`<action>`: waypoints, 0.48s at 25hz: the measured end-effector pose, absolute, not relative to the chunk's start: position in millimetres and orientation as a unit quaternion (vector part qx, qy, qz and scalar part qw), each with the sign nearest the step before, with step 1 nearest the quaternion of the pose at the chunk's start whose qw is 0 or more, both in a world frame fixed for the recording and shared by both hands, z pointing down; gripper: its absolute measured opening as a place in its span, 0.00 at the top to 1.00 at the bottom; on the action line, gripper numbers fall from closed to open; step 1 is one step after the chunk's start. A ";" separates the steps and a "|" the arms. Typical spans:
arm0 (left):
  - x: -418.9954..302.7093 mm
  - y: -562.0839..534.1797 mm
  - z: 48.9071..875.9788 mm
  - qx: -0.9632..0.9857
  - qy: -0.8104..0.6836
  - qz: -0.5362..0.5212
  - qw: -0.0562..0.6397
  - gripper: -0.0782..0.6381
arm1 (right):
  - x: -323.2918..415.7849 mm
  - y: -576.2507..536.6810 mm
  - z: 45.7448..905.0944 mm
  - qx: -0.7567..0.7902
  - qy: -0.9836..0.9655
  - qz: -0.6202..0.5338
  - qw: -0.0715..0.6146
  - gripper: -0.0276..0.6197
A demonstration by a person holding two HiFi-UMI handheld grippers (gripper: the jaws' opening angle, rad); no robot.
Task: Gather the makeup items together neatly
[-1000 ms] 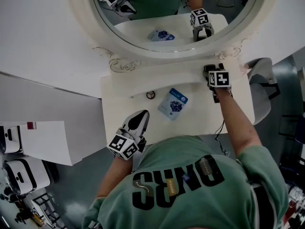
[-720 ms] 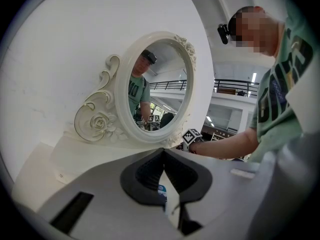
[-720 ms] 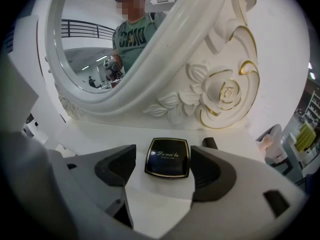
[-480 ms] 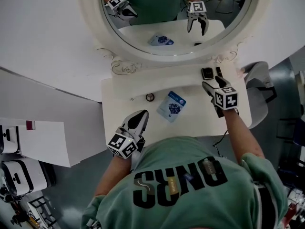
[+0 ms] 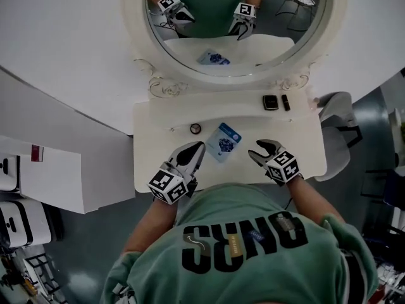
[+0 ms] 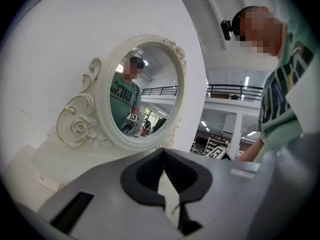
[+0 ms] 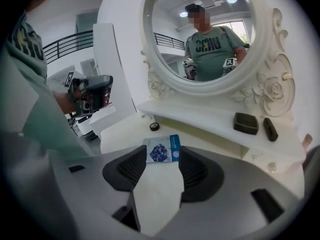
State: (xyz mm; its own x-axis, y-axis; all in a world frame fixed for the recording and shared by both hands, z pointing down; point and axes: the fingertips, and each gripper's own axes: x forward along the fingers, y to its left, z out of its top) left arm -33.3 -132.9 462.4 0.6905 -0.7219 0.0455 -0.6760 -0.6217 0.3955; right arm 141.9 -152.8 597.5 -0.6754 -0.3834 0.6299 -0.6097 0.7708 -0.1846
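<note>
A blue sachet (image 5: 223, 142) lies flat in the middle of the white vanity table (image 5: 152, 170). A small round pot (image 5: 195, 128) sits behind it to the left. A black compact (image 5: 270, 102) and a black tube (image 5: 285, 102) rest side by side on the raised shelf at the back right. My right gripper (image 5: 258, 151) hovers just right of the sachet and points down at it. It is open, its jaws have just been closing, and nothing is between them. My left gripper (image 5: 197, 147) is shut and empty, just left of the sachet. The right gripper view shows the sachet (image 7: 162, 148) beyond the jaws.
An oval mirror (image 5: 234, 18) in an ornate white frame stands behind the shelf. A grey chair (image 5: 335, 125) is at the table's right end. White boxes (image 5: 12, 220) stand on the floor at the left. My body is against the table's front edge.
My right gripper has drawn back from the back-right shelf, leaving the compact and tube there, and swung left to the table's front beside the sachet, with narrower jaws. My left gripper shifted slightly.
</note>
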 end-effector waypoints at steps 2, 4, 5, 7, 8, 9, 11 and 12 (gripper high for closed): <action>-41.3 -124.4 466.6 0.892 -0.403 -0.062 0.198 0.88 | 120.5 -158.6 601.3 0.258 -0.901 0.174 0.303 0.65; -57.7 -112.6 472.9 0.881 -0.423 -0.062 0.203 0.88 | 90.5 -166.9 610.0 0.233 -0.905 0.156 0.318 0.64; -68.5 -106.0 476.6 0.875 -0.433 -0.060 0.206 0.88 | 73.2 -171.4 616.2 0.221 -0.907 0.146 0.328 0.64; -94.1 -91.7 484.6 0.863 -0.455 -0.056 0.213 0.88 | 36.4 -180.0 631.9 0.203 -0.907 0.130 0.345 0.63; -107.7 -84.1 488.8 0.857 -0.465 -0.053 0.216 0.88 | 17.8 -184.1 641.0 0.197 -0.906 0.123 0.353 0.62; -121.1 -76.5 493.2 0.851 -0.475 -0.049 0.219 0.88 | -0.1 -188.4 650.9 0.193 -0.905 0.118 0.360 0.61; -146.5 -62.5 502.2 0.840 -0.492 -0.041 0.224 0.88 | -32.8 -197.6 671.8 0.191 -0.900 0.113 0.375 0.60; -158.6 -56.3 506.2 0.834 -0.501 -0.039 0.227 0.88 | -47.0 -202.7 682.1 0.193 -0.897 0.114 0.382 0.59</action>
